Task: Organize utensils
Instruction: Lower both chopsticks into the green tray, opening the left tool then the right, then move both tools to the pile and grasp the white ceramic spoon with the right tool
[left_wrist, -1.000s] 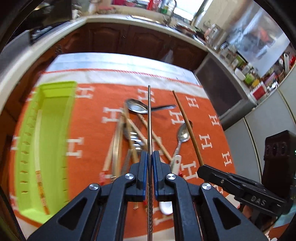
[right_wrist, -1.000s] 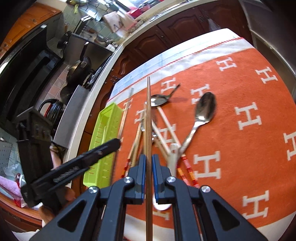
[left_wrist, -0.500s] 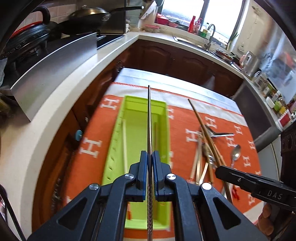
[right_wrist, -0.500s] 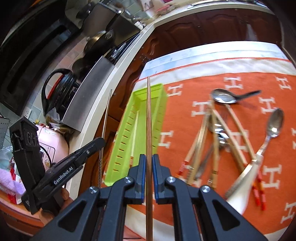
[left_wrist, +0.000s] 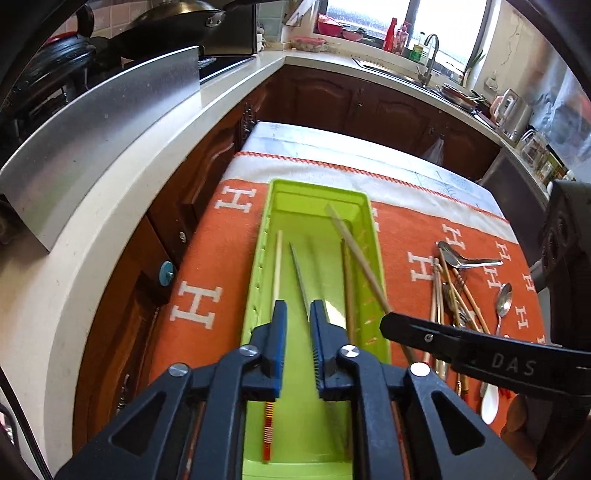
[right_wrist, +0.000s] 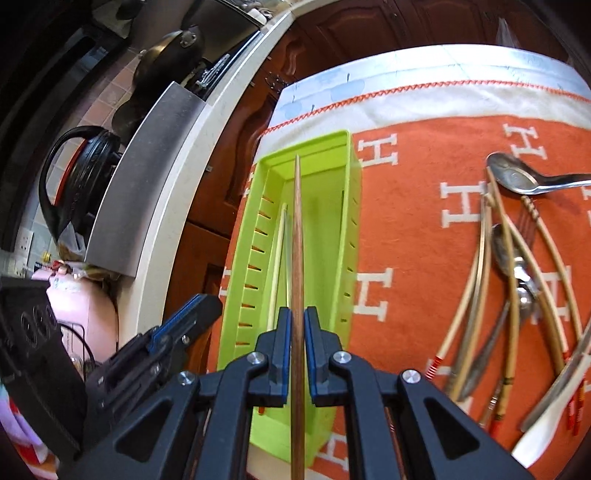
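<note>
A lime-green utensil tray (left_wrist: 317, 186) lies lengthwise under both grippers. My left gripper (left_wrist: 297, 317) hangs over it with its jaws opening. A blurred metal chopstick (left_wrist: 298, 273) lies loose between the blue pads (left_wrist: 277, 332), slanting down into the tray. A pale chopstick (left_wrist: 277, 266) with a red-striped end rests along the tray's left side. In the right wrist view, my right gripper (right_wrist: 297, 321) is shut on a brown wooden chopstick (right_wrist: 297, 240). That chopstick points along the tray (right_wrist: 306, 147), above its floor. The left wrist view shows it as a wooden stick (left_wrist: 362, 258) slanting over the tray's right side.
Right of the tray, a heap of chopsticks and metal spoons (right_wrist: 517, 277) and a white ceramic spoon (left_wrist: 489, 402) lie on the orange cloth (left_wrist: 207, 258). The table edge runs just left of the tray. Beyond a gap stands a white counter (left_wrist: 129, 206) with a steel panel.
Both grippers swung left from the utensil heap to above the green tray. The left jaws have parted, and the metal chopstick has slipped from straight between them to a slant in the tray.
</note>
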